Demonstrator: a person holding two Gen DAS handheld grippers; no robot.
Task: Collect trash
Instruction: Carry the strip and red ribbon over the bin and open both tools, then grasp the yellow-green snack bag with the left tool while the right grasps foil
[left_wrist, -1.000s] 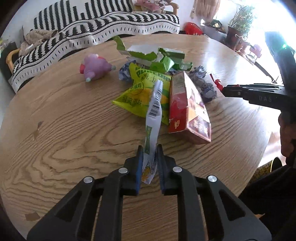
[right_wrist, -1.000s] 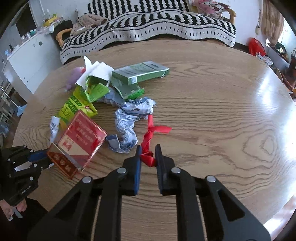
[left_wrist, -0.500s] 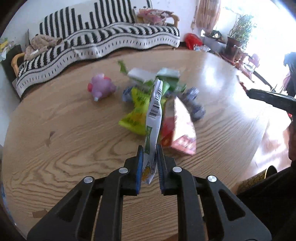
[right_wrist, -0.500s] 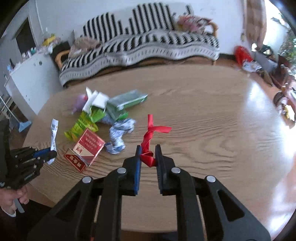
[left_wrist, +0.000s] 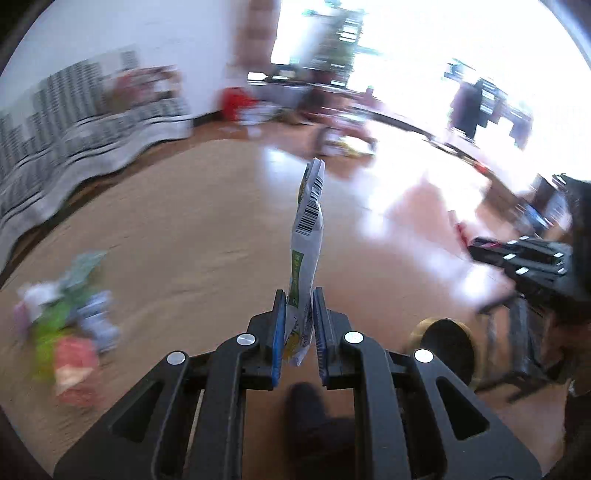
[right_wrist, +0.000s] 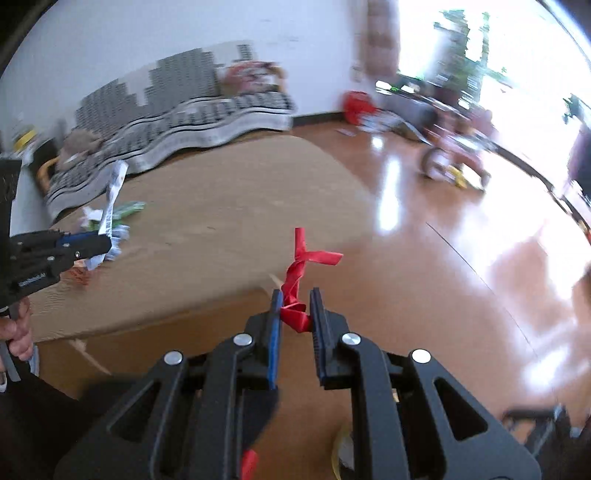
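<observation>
My left gripper (left_wrist: 298, 302) is shut on a white wrapper (left_wrist: 308, 225) with a barcode, which stands upright above the jaws. In the right wrist view that gripper (right_wrist: 107, 242) shows at the left edge with the wrapper (right_wrist: 112, 195) sticking up. My right gripper (right_wrist: 295, 301) is shut on a twisted red ribbon (right_wrist: 301, 266); it hangs past the table's rim (right_wrist: 207, 302), over the floor. From the left wrist view the right gripper (left_wrist: 471, 249) appears at the right. The trash pile (left_wrist: 70, 317) lies blurred at the left on the round wooden table (left_wrist: 184, 229).
A round yellow-rimmed bin (left_wrist: 447, 343) sits on the floor below the table edge, beside a dark metal frame (left_wrist: 517, 347). A striped sofa (right_wrist: 192, 107) lines the far wall. A child's tricycle (right_wrist: 454, 158) stands on the glossy floor.
Both grippers have swung right and lifted away from the trash pile, carrying the wrapper and the ribbon. The pile has slid to the left of both views, and the floor now fills the right.
</observation>
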